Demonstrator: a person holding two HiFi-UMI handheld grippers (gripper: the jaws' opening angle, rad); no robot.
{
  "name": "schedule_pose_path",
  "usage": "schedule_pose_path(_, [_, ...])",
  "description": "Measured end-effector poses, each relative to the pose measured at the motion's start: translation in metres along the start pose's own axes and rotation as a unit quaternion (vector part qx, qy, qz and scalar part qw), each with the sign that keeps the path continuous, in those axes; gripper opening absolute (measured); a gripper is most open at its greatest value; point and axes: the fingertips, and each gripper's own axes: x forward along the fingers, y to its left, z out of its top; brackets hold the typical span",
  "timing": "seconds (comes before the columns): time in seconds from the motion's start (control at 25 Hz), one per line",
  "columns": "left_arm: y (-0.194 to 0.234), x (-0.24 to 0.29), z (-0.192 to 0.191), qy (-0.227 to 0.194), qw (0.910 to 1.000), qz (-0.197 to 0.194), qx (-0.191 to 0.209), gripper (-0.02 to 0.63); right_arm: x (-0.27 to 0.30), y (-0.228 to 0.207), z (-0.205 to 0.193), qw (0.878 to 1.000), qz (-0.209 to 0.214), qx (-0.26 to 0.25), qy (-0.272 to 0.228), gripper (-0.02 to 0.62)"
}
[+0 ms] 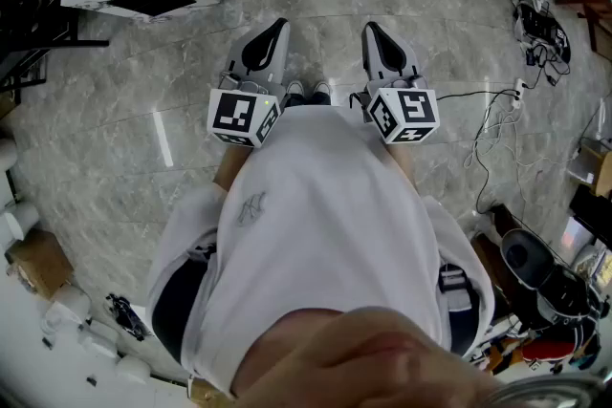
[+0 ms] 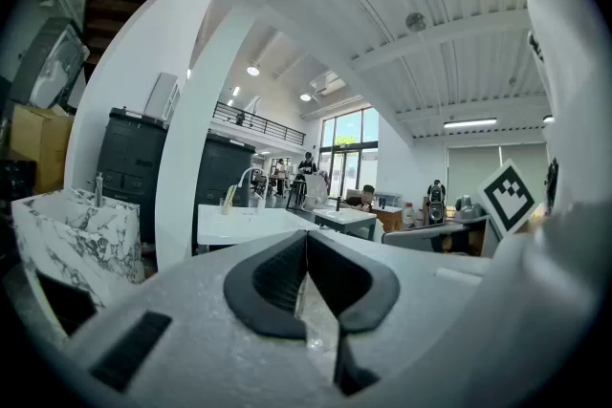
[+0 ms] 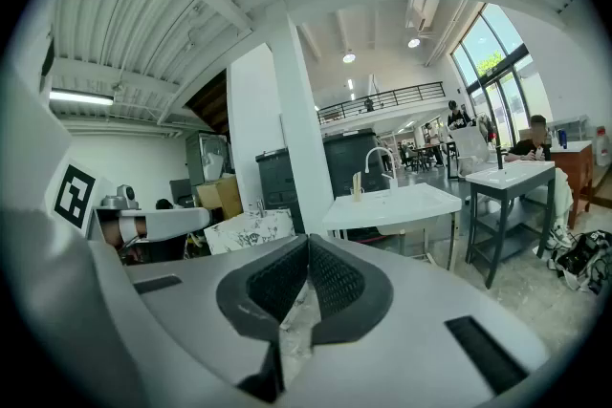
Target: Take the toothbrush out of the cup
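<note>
The left gripper [image 1: 279, 24] and right gripper [image 1: 370, 28] were held shut, empty. A pale upright item [image 3: 356, 185], too small to be identified, was seen on the sink counter [image 3: 411, 204] at one o'clock.

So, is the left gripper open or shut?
Shut: the left gripper has its black pads meeting at the tips, with nothing between them.

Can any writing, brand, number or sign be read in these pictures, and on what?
No readable words or numbers anywhere.
A small grey mark on the shirt: too blurred to read.
The left cube and right cube: black-and-white square patterns, no letters.
</note>
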Motion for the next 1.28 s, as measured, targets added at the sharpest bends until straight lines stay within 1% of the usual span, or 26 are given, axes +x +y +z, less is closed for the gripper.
schedule_pose_path(0.44, [-0.009, 0.003, 0.003, -0.005, 1.0000, 0.000, -0.001, 0.017, -0.006, -0.007, 0.002, 1.000, 0.001, -0.002, -0.002, 0.014])
schedule_pose_path(0.92, [-0.020, 0.010, 0.007, -0.011, 0.9999, 0.004, 0.002, 0.017, -0.013, -0.014, 0.007, 1.000, 0.017, -0.010, -0.012, 0.015])
schedule_pose_path(1.08, [-0.027, 0.014, 0.005, -0.019, 0.9998, 0.007, -0.001, 0.017, -0.019, -0.026, 0.006, 1.000, 0.017, -0.007, -0.021, 0.015])
schedule_pose_path(1.2, [-0.032, 0.014, 0.003, -0.025, 0.9996, 0.010, -0.005, 0.017, -0.026, -0.039, 0.002, 1.000, 0.012, -0.011, -0.016, 0.015])
schedule_pose_path(1.28, [-0.033, 0.014, 0.001, -0.021, 0.9996, 0.014, -0.008, 0.017, -0.031, -0.048, -0.001, 1.000, 0.009, -0.012, -0.010, 0.015])
